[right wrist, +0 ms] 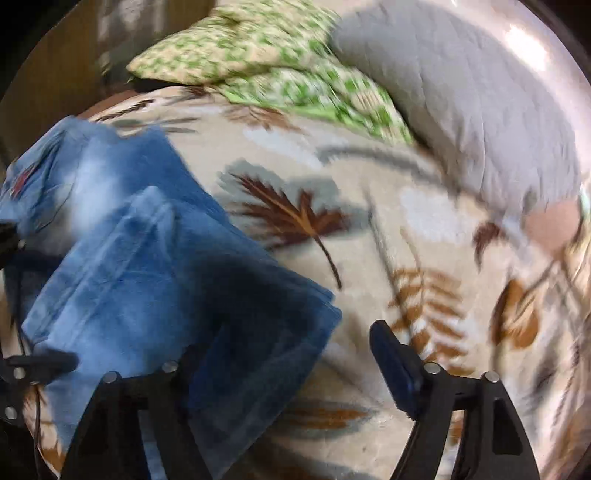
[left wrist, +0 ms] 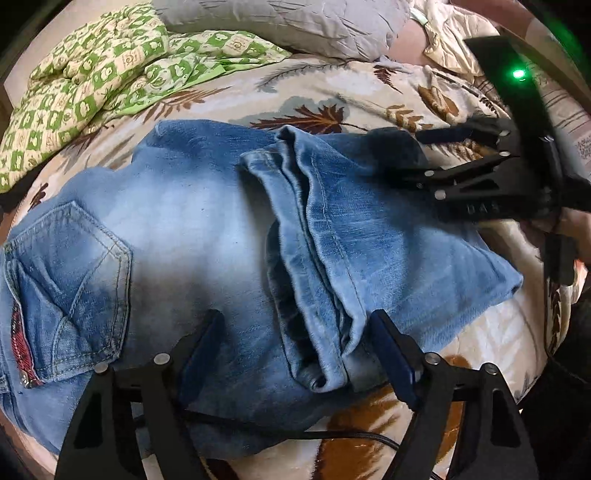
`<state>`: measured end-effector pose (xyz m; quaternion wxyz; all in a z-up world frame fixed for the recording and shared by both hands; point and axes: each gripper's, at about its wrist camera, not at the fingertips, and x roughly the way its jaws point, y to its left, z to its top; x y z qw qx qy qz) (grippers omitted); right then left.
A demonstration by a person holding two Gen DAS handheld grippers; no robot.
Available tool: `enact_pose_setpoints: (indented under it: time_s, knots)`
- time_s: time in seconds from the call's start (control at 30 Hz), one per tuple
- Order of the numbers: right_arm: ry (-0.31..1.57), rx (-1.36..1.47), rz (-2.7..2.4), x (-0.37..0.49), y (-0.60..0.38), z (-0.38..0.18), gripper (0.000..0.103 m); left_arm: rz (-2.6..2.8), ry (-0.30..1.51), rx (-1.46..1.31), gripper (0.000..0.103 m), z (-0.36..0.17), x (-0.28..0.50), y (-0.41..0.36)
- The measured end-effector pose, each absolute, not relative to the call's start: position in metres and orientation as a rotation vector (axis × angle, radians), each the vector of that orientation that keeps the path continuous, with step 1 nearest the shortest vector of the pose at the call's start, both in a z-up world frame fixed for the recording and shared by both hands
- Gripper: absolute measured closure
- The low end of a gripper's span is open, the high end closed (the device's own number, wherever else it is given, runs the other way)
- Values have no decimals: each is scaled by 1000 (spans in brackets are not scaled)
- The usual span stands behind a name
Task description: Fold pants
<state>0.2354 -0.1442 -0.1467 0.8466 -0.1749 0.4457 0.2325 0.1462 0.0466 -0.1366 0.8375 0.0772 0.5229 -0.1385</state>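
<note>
On the bed (left wrist: 369,85), below the green checked pillow (left wrist: 92,74), the pants (left wrist: 184,221) lie with legs folded over the seat. I see my left claw (left wrist: 295,343) and right claw (right wrist: 291,354) wide open, holding nothing. I judge one fold remains.

A cream blanket (left wrist: 332,92) printed with brown and grey leaves covers the bed. At its far left lies a crumpled green-and-cream checked quilt (left wrist: 85,81); just right of it, touching, rests a grey quilted pillow (left wrist: 295,26).
</note>
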Motion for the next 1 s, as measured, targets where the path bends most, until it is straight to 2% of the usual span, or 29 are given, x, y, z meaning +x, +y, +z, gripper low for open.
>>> enact_pose_setpoints:
  time_s: [0.1,0.2,0.37,0.5,0.63,0.67,1.0]
  knots:
    - [967,-230,509,245,-165,-156,21,-310,1075,169,23,-135,142,49]
    - [953,-228,506,244,-169,-160,19,-308,1069,168,24,-133,141,48]
    - [948,-265,478,244,-168,-160,9,-299,1047,165,23,-131,139,47]
    - [953,-241,465,247,-169,-157,7,-284,1026,169,20,-126,136,45]
    - [946,-238,476,238,-168,-142,3,-262,1017,124,4,-111,131,51]
    - [936,-232,479,236,-168,-135,0,-268,1011,98,3,-105,129,54]
    - [784,-202,540,226,-142,-56,0,-135,832,-61,0,-41,90,124]
